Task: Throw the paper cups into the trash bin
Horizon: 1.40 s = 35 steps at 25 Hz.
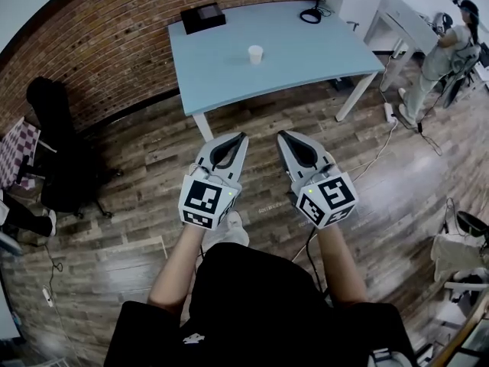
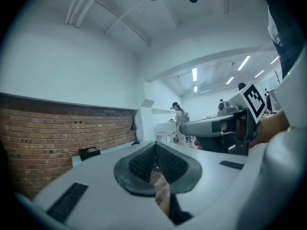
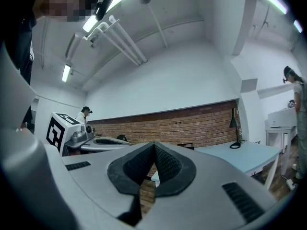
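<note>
A single white paper cup [image 1: 255,53] stands upright near the middle of the light blue table [image 1: 229,67], well ahead of both grippers. My left gripper [image 1: 241,137] is held over the wooden floor short of the table's near edge, jaws shut with nothing between them. Beside it my right gripper [image 1: 282,135] is also shut and empty. In the left gripper view the left gripper [image 2: 155,147] tips meet, and the right gripper's body shows at the right. The right gripper [image 3: 154,146] tips meet in its own view. No trash bin shows in any view.
A black box [image 1: 202,17] sits at the table's far left corner and a black desk lamp [image 1: 313,6] at its far edge. A brick wall [image 1: 114,37] runs behind. A black chair [image 1: 57,144] stands at left. A person [image 1: 443,52] stands by a white desk at right; cables cross the floor.
</note>
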Available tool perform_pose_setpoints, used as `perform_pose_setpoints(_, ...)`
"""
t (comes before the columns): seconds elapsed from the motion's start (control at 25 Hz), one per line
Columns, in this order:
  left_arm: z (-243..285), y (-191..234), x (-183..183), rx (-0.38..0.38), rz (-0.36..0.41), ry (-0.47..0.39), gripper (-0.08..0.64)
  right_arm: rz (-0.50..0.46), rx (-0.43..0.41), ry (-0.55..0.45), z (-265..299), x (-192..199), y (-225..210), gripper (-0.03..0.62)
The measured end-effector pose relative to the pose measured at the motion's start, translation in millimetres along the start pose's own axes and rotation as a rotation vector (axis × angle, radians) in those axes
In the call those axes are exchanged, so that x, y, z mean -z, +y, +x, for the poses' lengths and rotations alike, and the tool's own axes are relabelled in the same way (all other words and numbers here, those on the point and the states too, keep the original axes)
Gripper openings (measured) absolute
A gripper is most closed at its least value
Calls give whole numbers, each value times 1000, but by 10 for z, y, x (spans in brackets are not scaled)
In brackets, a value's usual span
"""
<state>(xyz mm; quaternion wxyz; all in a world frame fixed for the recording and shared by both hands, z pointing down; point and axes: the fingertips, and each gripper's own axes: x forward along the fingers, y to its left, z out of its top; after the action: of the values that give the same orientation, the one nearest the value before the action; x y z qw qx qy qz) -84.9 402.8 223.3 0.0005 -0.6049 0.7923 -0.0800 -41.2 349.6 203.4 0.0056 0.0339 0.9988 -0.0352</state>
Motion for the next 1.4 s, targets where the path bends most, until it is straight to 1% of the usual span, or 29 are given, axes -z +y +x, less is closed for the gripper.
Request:
perform_pose_setpoints(0.24,254,388,-16,5,-29,-14,9,1,13,4,406,-26,-211,5)
perform_pose_setpoints(0.56,520,890,-5,5,-52,-30,9,-17,16,25,948,-1,-368,5)
perform_pose_setpoints(0.96,786,1521,153,28,-79,-27,9,-21,43,37,1611,77,-508,5)
perform_pose_setpoints(1.2,909,1773,220,70,-97,-21,9,3,84,37,1916,102,-600,5)
perform_pose_setpoints(1.4,958,1952,303,84,-107,-7,9,18,106,40,2102,130,-642,5)
